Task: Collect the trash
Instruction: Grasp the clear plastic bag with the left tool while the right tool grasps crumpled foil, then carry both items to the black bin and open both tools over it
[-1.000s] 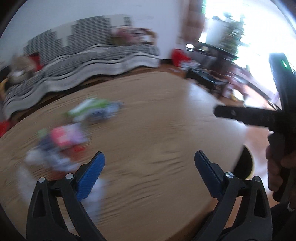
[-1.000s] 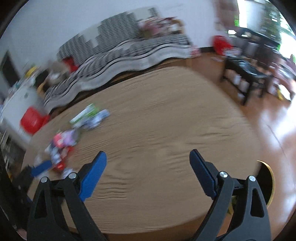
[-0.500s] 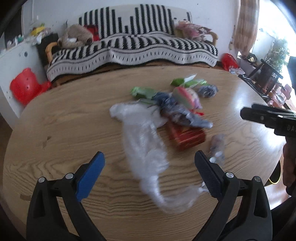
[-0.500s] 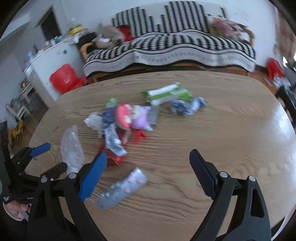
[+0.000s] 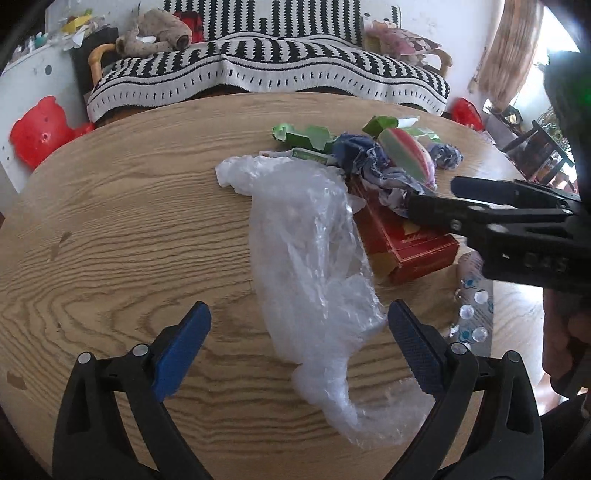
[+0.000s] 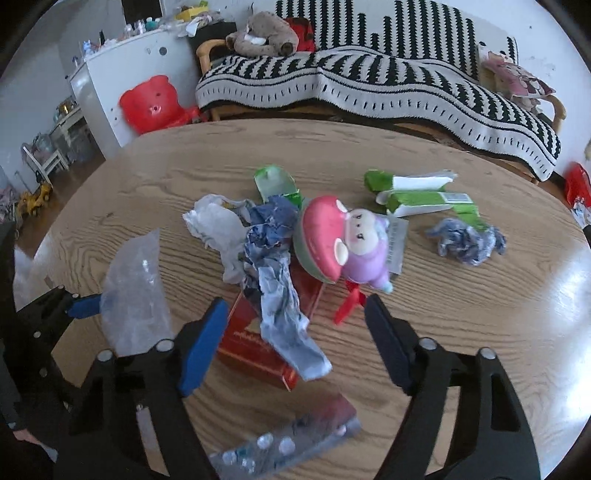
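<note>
Both grippers now over trash: left [image 5: 297, 349] fingers released astride bag [image 5: 314, 266]; right [image 6: 295, 341] closing, empty. Bag light, limp, slippery; pinch bunched tail.

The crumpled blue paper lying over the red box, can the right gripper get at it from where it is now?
Probably yes. The crumpled blue paper lies atop the red box, between the right gripper's closing jaws, with nothing covering it. The plush toy sits close beside it.

Home living room, striped black-and-white sofa [image 6: 369, 85] by a white wall, stuffed toy [image 6: 264, 33] on it, red bear-shaped chair [image 6: 153, 103], white cabinet [image 6: 122, 85], oval wooden counter [image 5: 129, 221], curtain [image 5: 509, 51] near a bright window
</note>
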`<state>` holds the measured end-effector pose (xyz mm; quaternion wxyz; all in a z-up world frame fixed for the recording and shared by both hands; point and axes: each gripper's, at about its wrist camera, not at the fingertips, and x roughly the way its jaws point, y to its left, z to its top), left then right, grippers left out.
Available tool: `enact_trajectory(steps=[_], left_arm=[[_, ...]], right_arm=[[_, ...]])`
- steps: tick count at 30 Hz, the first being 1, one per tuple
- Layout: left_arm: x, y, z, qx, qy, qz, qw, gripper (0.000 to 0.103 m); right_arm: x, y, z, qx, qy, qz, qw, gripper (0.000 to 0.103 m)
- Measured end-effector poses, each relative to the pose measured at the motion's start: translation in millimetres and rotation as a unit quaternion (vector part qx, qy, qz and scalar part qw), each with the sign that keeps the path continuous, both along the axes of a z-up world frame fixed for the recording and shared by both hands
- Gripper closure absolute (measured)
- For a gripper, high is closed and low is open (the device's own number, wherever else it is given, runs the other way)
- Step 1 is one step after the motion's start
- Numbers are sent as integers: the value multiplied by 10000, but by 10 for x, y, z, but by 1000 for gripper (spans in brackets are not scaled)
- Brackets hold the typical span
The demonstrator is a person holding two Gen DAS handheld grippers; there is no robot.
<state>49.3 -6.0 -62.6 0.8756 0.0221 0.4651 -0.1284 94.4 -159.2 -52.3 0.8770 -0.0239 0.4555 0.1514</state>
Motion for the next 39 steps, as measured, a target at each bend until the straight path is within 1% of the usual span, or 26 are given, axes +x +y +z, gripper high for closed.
enact_trajectory(steps=[1,2,3,4,5,6,7,8,9,12,15,19,24,27,31,33,34,39], left_arm=[[11,-9,-4,3,-4,8,10000,10],[7,-13,-11,0,-22,-4,10000,16],[8,-23,-16,6,-14,-29,10000,24],[8,-35,-21,15,4,-62,10000,28],[13,-45,-26,17,21,-83,10000,39],[16,-50,-29,24,36,-88,10000,51],[16,-58,-32,36,58,-90,9999,57],[22,-64,-31,39,91,-87,9999,68],[25,-63,-23,32,95,-76,9999,75],[26,-40,28,-28,39,-29,10000,84],[32,2,109,-86,-78,21,9999,87],[44,43,183,-183,-122,83,9997,89],[56,32,269,-162,-208,153,9995,90],[44,-22,352,-181,-299,161,9993,90],[52,-204,495,-261,-420,62,9988,90],[44,-374,553,-330,-470,-52,9983,90],[35,-461,571,-371,-481,-112,9981,90],[-57,-1094,633,-598,-505,-596,9951,90]], right_arm=[[26,20,-30,-22,22,15,10000,37],[43,39,-49,-44,28,24,10000,40],[60,56,-72,-59,44,50,10000,46],[56,78,-85,-53,41,67,10000,55],[60,95,-98,-53,51,93,9999,60],[62,110,-103,-63,52,113,9999,68],[55,128,-102,-64,45,163,9998,72],[51,141,-91,-47,22,190,9998,75],[28,145,-64,-29,-50,198,9998,76],[-17,135,40,89,-199,215,9995,77],[-80,44,191,333,-355,161,9987,77],[-134,-49,322,494,-430,83,9978,77],[-194,-165,408,550,-500,-39,9972,77],[-258,-327,468,580,-552,-165,9967,77],[-383,-579,548,585,-627,-418,9954,77],[-458,-743,591,565,-667,-568,9946,77],[-522,-893,625,568,-694,-691,9936,77],[-791,-1500,737,553,-778,-1214,9880,77]])
